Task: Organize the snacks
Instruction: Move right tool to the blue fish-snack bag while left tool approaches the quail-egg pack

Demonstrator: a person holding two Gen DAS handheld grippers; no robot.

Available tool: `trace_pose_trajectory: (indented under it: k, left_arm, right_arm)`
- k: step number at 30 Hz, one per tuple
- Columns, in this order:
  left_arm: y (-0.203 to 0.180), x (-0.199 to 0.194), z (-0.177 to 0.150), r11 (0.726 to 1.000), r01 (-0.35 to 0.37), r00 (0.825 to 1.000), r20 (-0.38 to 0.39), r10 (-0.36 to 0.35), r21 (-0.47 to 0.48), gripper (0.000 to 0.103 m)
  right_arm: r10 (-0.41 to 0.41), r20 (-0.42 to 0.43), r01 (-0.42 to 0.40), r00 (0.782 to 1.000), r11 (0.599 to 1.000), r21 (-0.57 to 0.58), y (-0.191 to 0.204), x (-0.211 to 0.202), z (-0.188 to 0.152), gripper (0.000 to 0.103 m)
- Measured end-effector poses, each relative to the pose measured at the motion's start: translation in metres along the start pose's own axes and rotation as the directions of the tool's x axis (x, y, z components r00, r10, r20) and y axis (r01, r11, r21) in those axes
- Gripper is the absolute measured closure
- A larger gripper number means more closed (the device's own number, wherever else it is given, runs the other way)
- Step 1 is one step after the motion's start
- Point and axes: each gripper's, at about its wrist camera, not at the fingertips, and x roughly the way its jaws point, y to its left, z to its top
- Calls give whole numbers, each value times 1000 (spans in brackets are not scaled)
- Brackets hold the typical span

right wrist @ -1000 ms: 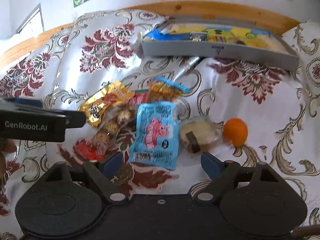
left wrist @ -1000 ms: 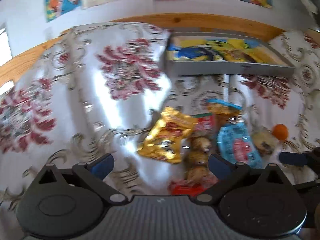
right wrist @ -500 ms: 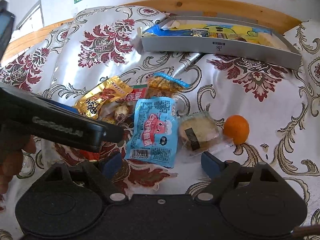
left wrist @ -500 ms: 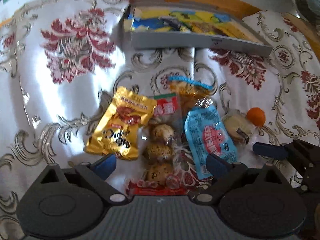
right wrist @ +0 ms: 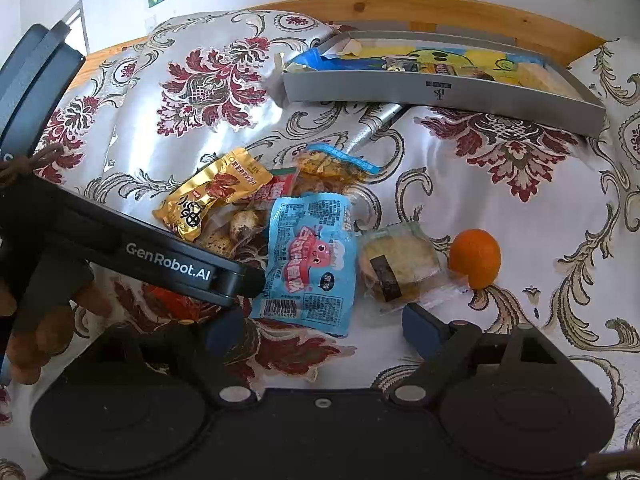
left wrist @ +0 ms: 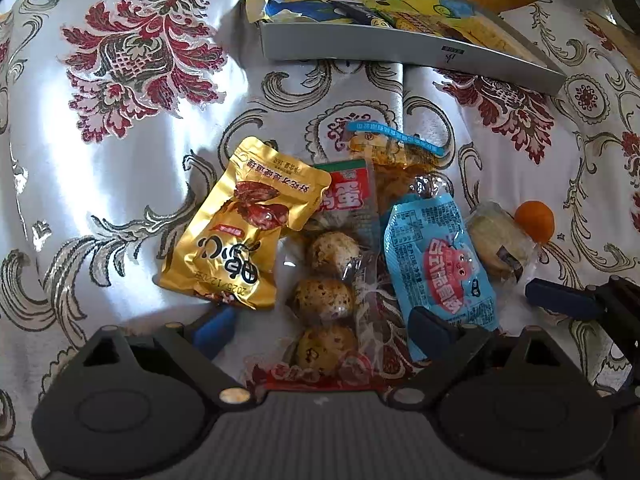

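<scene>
My left gripper (left wrist: 320,326) hangs low over the snack pile with its fingers spread wide, one tip beside the bottom edge of the gold pouch (left wrist: 236,224), the other on the lower corner of the blue packet (left wrist: 438,264). Between them lies the clear pack of speckled eggs (left wrist: 328,296), three eggs in a row, touched by neither finger. My right gripper (right wrist: 320,326) is also spread wide and holds nothing; its right fingertip sits just below the wrapped cake (right wrist: 400,268), with the blue packet's lower edge between the fingers.

The snacks lie bunched together on the flowered cloth (left wrist: 120,160). The gold pouch overlaps the top of the egg pack, a blue-edged bag of yellowish snacks (left wrist: 396,160) lies behind both, and the blue packet rests beside the eggs. The wrapped cake is just to the right of it, and an orange (right wrist: 476,258) sits against the wrapper's far corner.

Well behind the pile sits a shallow grey box (right wrist: 440,92). It has a yellow and blue printed lining, with a few flat packets lying in it; I cannot tell what they are. A silver tube (right wrist: 372,126) pokes out from under its front wall.
</scene>
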Motion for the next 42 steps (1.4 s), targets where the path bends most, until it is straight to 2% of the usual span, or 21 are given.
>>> trace_pose_trajectory:
  k: [2, 4, 6, 9, 15, 21, 25, 33, 42]
  left_arm:
    - [2, -1, 0, 1000, 5, 1000, 1, -5, -3, 9]
    - [2, -1, 0, 1000, 12, 1000, -1, -12, -7, 16]
    - [4, -2, -1, 1000, 16, 1000, -9, -16, -5, 35]
    - [4, -4, -3, 1000, 23, 1000, -12, -23, -11, 46]
    - [0, -10, -7, 999, 9, 1000, -7, -9, -45, 55]
    - [-7, -21, -13, 994, -77, 997, -14, 76, -83, 59]
    - [-14, -30, -21, 992, -115, 993, -10, 115, -41, 59]
    - [2, -37, -25, 989, -83, 997, -16, 82, -118, 60]
    - [5, -39, -26, 988, -76, 997, -17, 75, -135, 60]
  right_arm:
    - [0, -1, 0, 1000, 1000, 0, 0, 0, 0, 16]
    - [0, 0, 0, 1000, 1000, -1, 0, 0, 0, 16]
    - [-3, 1, 3, 1000, 1000, 2, 0, 0, 0, 15]
    - [-11, 0, 11, 1000, 1000, 17, -4, 0, 0, 15]
    - [-21, 0, 21, 1000, 999, 27, -6, -1, -1, 15]
    - [-22, 1, 22, 1000, 999, 23, -6, -1, 0, 15]
    - [-10, 1, 10, 1000, 1000, 1, -2, 0, -1, 15]
    - [8, -1, -8, 1000, 999, -34, 3, 2, -2, 15]
    - [12, -15, -13, 1000, 999, -50, 6, 19, 2, 14]
